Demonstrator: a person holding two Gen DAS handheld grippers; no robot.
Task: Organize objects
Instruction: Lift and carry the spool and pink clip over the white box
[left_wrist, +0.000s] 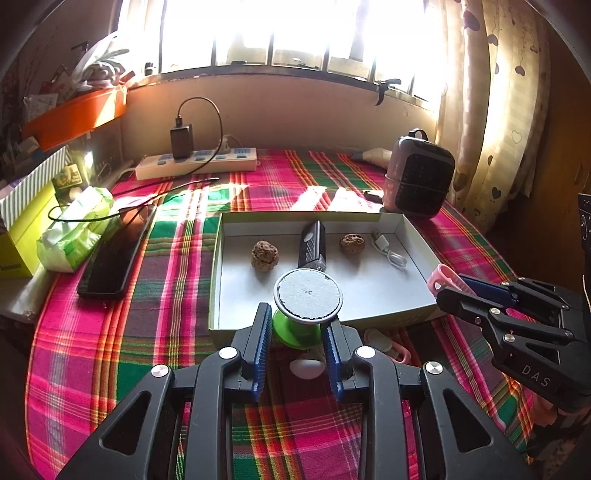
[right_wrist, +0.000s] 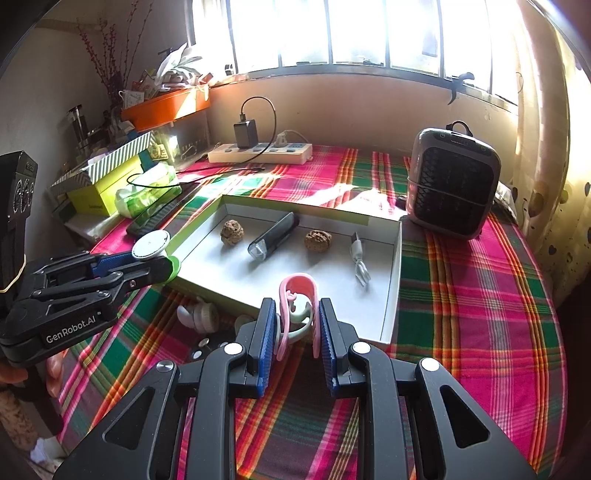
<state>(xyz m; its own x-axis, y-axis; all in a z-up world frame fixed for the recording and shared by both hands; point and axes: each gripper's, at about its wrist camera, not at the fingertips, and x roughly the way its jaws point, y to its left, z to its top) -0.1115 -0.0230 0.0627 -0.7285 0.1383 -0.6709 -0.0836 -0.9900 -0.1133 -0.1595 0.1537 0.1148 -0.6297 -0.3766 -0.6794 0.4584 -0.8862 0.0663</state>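
Observation:
My left gripper (left_wrist: 297, 325) is shut on a green stand with a round grey-topped disc (left_wrist: 308, 294), held at the near edge of a shallow white box (left_wrist: 369, 312); it also shows in the right wrist view (right_wrist: 151, 254). My right gripper (right_wrist: 297, 314) is shut on a pink clip (right_wrist: 295, 295) with a pale green piece inside it, over the box's near wall (right_wrist: 386, 325). The box holds two brown walnuts (left_wrist: 264, 255) (left_wrist: 352, 243), a black device (left_wrist: 312, 245) and a white cable (left_wrist: 388, 251).
White and pink small items (right_wrist: 199, 314) lie on the plaid cloth just in front of the box. A black phone (left_wrist: 114, 254), green tissue pack (left_wrist: 74, 232) and power strip (left_wrist: 195, 162) are left and back. A small heater (right_wrist: 452, 181) stands back right.

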